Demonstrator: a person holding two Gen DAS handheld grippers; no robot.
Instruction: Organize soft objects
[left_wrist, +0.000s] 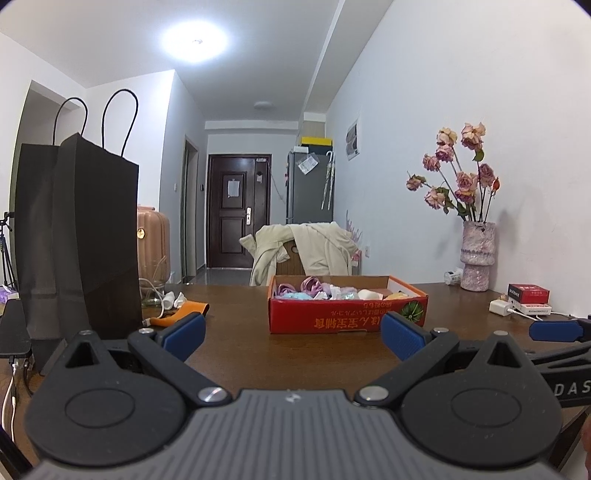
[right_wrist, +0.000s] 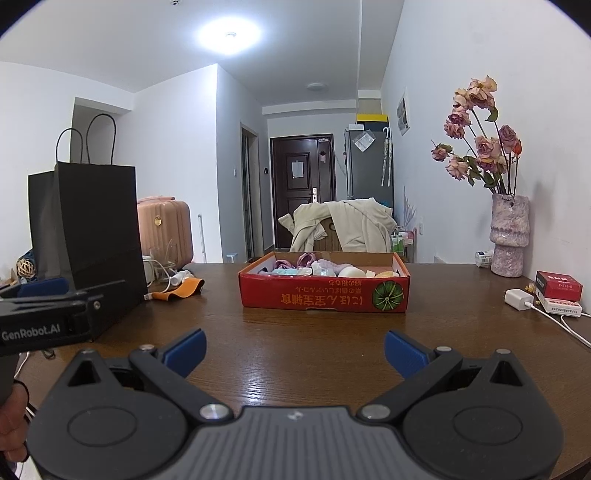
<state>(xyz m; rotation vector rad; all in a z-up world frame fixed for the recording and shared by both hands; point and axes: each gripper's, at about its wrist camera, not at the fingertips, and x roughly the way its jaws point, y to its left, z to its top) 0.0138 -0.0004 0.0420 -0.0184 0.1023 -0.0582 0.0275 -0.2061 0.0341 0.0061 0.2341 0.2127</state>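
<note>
A shallow red cardboard box stands in the middle of the brown wooden table. Inside it lie several soft items in purple, blue, white and yellow. My left gripper hovers low over the table in front of the box, open, nothing between its blue pads. My right gripper hangs a little farther back from the box, open and empty too. Each gripper shows at the edge of the other's view.
A tall black paper bag stands at the left of the table, with an orange cloth and white cables beside it. At the right are a vase of dried roses, a red packet and a charger with cable. A chair draped with a coat stands behind the table.
</note>
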